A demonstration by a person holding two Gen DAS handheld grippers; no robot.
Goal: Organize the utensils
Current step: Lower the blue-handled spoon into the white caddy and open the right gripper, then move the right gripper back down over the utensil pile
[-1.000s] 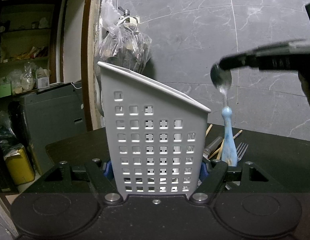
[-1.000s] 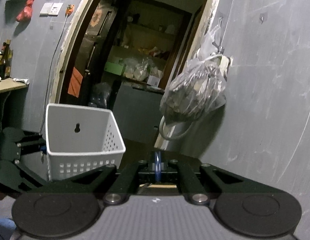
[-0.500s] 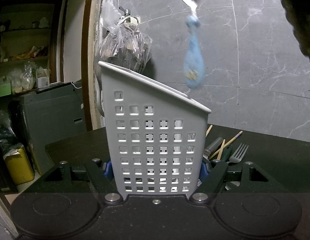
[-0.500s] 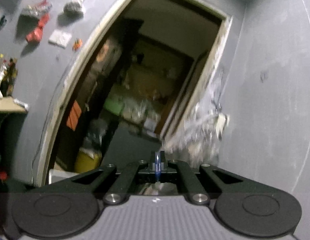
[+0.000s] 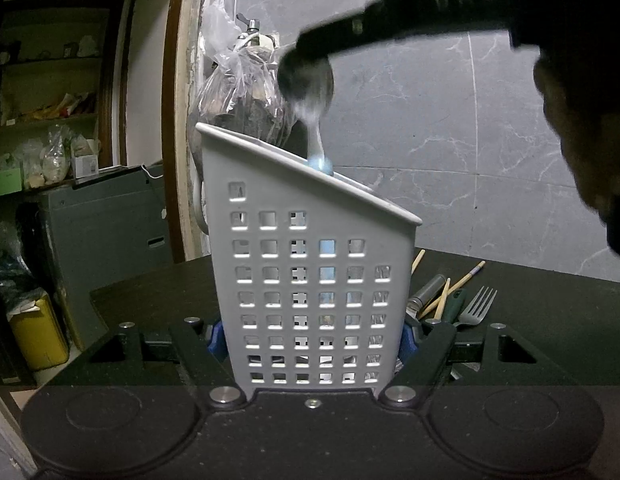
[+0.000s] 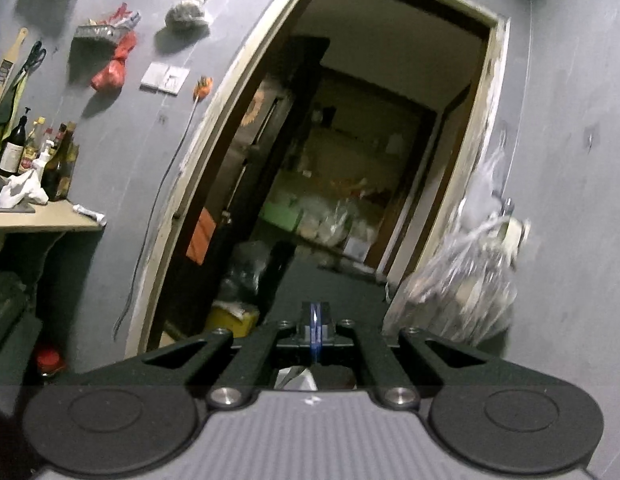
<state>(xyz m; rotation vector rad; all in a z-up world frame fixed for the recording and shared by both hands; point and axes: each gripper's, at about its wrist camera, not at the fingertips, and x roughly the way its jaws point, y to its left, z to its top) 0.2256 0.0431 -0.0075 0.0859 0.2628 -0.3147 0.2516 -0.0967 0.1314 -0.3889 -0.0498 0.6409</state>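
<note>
The left gripper was clamped on the white perforated caddy, its blue pads pressed against the two side walls near the base, holding it upright on the dark table. The right gripper reached in from the upper right over the caddy's sloped rim, its jaws closed on the metal bowl of a spoon. The spoon hung bowl-up, blurred, with its light blue handle already down inside the caddy and showing through the square holes. In the right wrist view the right gripper's fingers met with no gap, and the spoon's bowl sat just below them. On the table to the right of the caddy lay a fork, wooden chopsticks and a green-handled utensil, close together.
</note>
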